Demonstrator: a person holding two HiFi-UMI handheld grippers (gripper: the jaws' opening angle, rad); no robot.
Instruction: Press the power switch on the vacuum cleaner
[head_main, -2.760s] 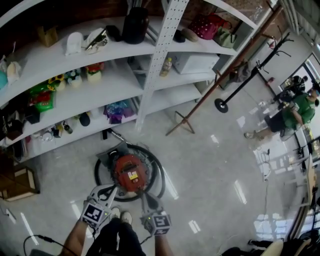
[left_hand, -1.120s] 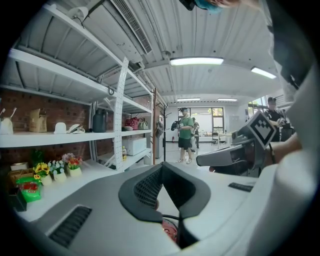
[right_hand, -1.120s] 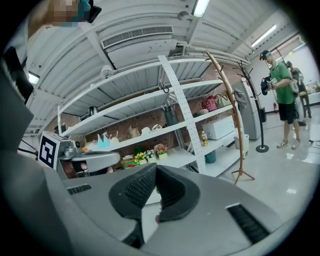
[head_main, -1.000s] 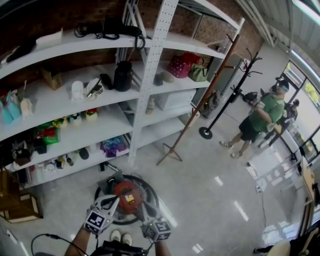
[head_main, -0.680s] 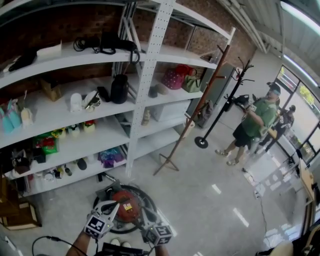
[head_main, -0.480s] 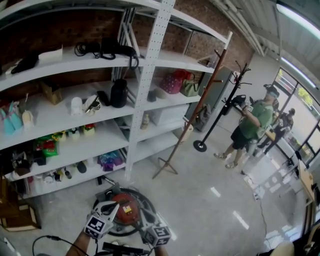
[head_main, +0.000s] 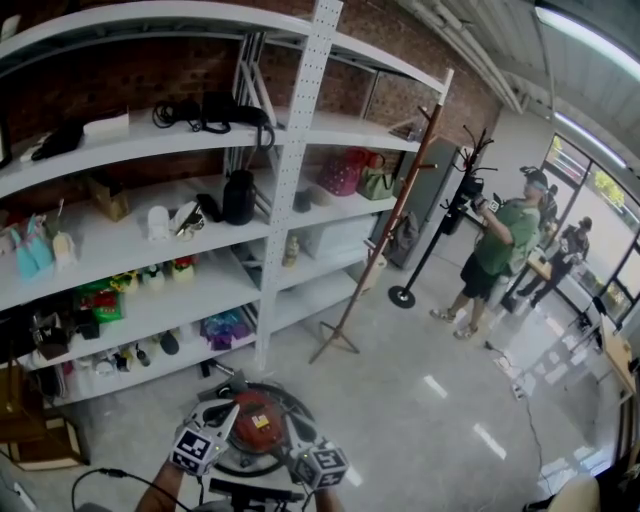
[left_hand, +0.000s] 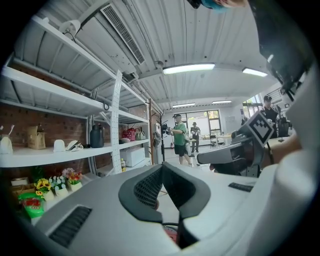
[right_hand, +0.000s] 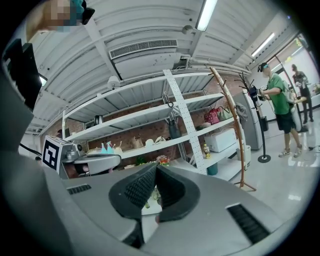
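The vacuum cleaner (head_main: 252, 422) is a round red canister on the floor, ringed by a black hose, low in the head view just ahead of me. My left gripper (head_main: 226, 410) and right gripper (head_main: 292, 428) hover above its near side, held side by side. Both point level toward the shelves, not down at the canister. In the left gripper view the left gripper (left_hand: 161, 166) has its jaws closed tip to tip on nothing, with a sliver of red below. The right gripper (right_hand: 156, 168) is likewise shut and empty. No switch is discernible.
A tall white shelving unit (head_main: 290, 200) full of bags, vases and toys stands behind the vacuum. A leaning wooden coat stand (head_main: 372, 268) and a black coat rack (head_main: 440, 235) are to the right. A person in green (head_main: 495, 250) stands beyond. A black cable (head_main: 110, 475) lies at the left.
The head view has tilted up, so the vacuum and both grippers sit lower in frame. The person in green has walked nearer the black coat rack. Both grippers stay over the canister.
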